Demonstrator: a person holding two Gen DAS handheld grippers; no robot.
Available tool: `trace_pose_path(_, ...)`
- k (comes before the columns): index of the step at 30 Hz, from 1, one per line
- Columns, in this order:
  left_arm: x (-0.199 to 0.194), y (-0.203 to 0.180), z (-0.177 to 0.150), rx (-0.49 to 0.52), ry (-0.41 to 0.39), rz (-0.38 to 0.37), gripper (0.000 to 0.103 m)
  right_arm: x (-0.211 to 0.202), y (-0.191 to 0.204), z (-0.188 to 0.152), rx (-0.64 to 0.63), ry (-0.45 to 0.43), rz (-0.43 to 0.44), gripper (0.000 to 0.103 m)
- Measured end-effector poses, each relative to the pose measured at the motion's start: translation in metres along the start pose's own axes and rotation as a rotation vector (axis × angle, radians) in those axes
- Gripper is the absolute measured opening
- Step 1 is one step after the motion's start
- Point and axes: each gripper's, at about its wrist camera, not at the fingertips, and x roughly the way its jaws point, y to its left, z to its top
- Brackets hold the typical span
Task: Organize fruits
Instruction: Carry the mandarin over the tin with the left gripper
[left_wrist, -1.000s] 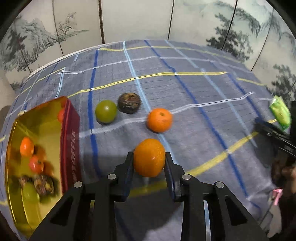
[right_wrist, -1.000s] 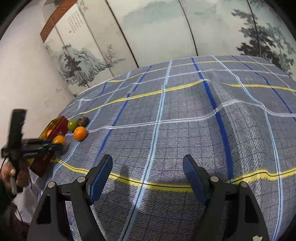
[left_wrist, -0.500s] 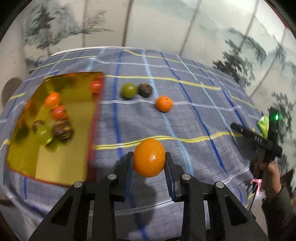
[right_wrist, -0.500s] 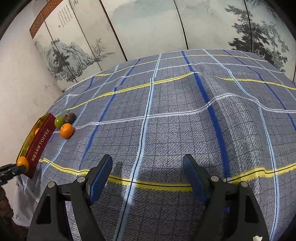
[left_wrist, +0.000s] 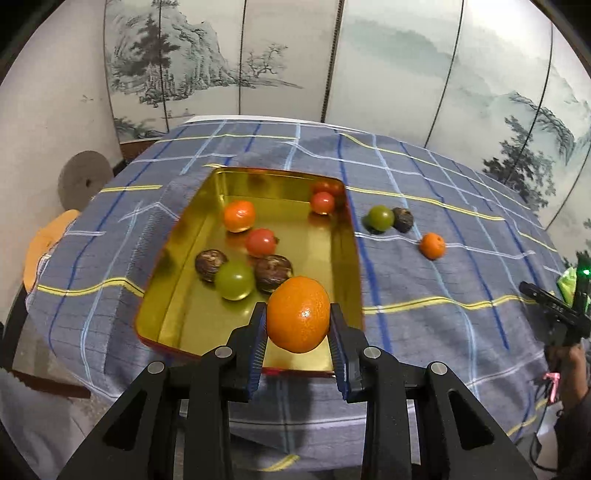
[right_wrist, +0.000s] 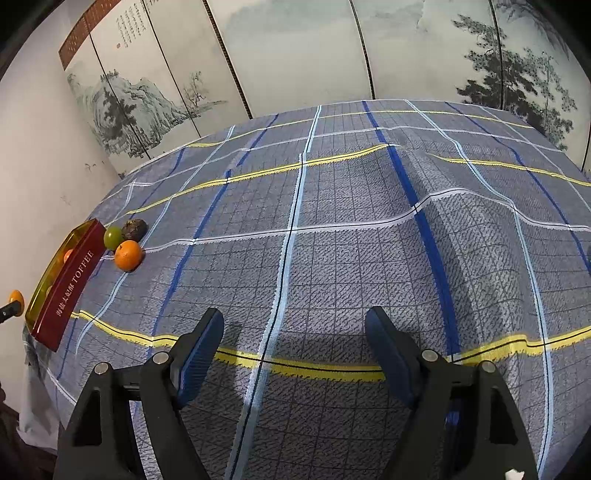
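Left wrist view: the left gripper clamps an orange above the near end of the tin (fruit already lies inside). Right wrist view: the right gripper hangs open and empty above the cloth.

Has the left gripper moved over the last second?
Yes. The left gripper, shut on the orange, swung from the cloth beside the tin to over its near end.
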Motion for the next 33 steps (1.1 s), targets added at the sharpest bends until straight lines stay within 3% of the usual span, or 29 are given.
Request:
trace_pose_path(11,0.019,0.001,0.000,-0.005,0.016,-0.005,0.033,0.001,0.001,0.000,-0.011,0.005,-0.014,0.077)
trace_pose_path(33,0.040,-0.012,0.000,0.061,0.011,0.053,0.033,0.003,0.005,0.000,-0.028,0.013,-0.031,0.080)
